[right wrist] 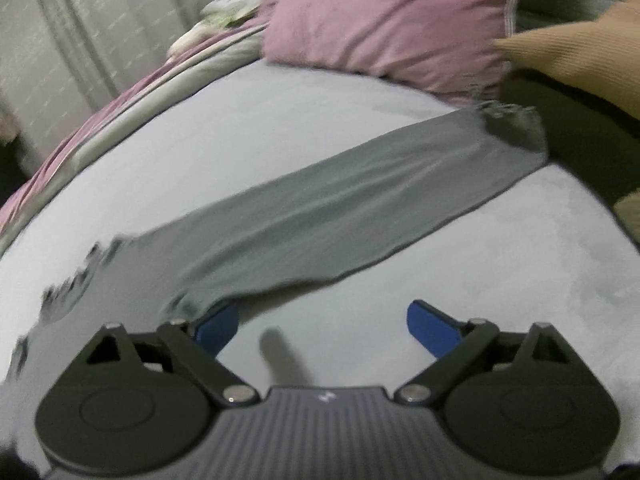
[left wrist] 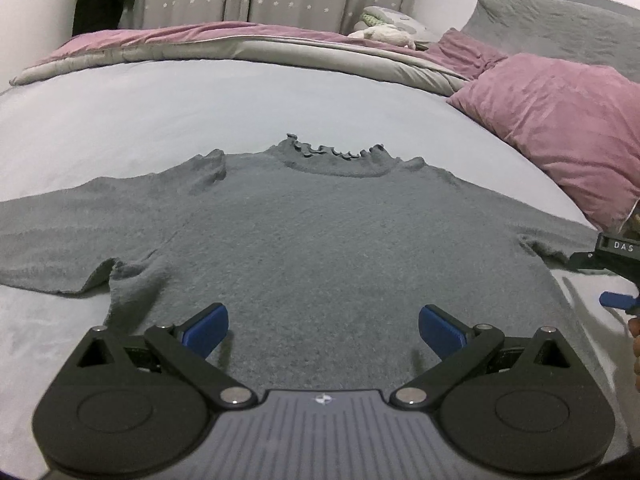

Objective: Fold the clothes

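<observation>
The left gripper holds its jaws wide apart above the grey sweater, spread flat on the bed. The right gripper also gapes empty; its blurred view seems to show the sweater's sleeve just ahead.

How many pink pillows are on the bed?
2 that I can see. One big pink pillow lies right of the grey sweater. A second pink pillow sits behind it, partly hidden. More may be out of view.
</observation>
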`<action>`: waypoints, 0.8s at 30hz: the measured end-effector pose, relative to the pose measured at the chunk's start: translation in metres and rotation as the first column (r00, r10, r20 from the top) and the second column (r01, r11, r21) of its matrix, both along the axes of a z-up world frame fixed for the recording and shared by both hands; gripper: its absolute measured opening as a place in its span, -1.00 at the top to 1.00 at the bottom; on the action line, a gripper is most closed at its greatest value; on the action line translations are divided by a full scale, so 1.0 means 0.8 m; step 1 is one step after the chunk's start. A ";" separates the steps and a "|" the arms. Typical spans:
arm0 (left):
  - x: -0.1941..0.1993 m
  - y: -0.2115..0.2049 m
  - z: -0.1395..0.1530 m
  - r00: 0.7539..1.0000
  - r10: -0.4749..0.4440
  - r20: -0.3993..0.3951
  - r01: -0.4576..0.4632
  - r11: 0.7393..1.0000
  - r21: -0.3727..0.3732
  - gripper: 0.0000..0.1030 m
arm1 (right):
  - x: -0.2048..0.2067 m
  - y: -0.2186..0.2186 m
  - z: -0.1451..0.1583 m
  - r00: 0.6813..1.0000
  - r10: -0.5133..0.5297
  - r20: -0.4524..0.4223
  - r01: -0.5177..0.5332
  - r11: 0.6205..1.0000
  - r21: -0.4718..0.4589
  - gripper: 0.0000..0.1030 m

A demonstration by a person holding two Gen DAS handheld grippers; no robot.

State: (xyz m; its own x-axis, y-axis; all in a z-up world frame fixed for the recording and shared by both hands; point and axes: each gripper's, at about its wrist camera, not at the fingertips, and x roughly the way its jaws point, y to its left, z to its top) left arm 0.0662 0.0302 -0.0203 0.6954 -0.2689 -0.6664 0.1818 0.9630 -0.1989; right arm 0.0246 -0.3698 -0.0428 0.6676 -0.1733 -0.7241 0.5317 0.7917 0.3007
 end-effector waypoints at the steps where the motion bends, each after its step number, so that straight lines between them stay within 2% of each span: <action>1: 0.001 0.001 0.001 1.000 0.004 -0.001 -0.004 1.000 -0.007 -0.99 | 0.000 -0.007 -0.001 1.000 -0.022 0.011 0.022 1.000 0.007 -0.78; 4: 0.002 0.004 0.002 1.000 0.017 0.001 -0.017 1.000 -0.019 -0.99 | 0.002 -0.027 -0.005 0.994 -0.102 0.045 0.101 0.995 0.021 -0.67; 8: 0.004 0.010 0.002 1.000 0.029 -0.005 -0.029 0.999 -0.023 -0.99 | 0.010 -0.047 -0.009 0.982 -0.177 0.061 0.178 0.984 -0.012 -0.58; 19: 0.008 0.015 0.000 0.999 0.049 -0.022 -0.050 0.998 -0.030 -0.99 | 0.046 -0.070 -0.019 0.974 -0.222 0.041 0.226 0.958 -0.175 -0.56; 21: 0.008 0.016 0.001 0.998 0.051 -0.021 -0.052 0.998 -0.032 -0.99 | 0.053 -0.071 -0.022 0.972 -0.233 0.022 0.232 0.947 -0.223 -0.39; 24: 0.008 0.016 0.003 0.998 0.056 -0.014 -0.057 0.998 -0.040 -0.99 | 0.063 -0.071 -0.022 0.971 -0.238 0.014 0.232 0.933 -0.274 0.04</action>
State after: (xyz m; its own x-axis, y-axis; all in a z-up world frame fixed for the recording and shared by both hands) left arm 0.0724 0.0428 -0.0182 0.7014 -0.2560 -0.6652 0.1245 0.9629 -0.2394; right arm 0.0748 -0.4269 -0.0600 0.5705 -0.5152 -0.6396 0.7160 0.6935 0.0799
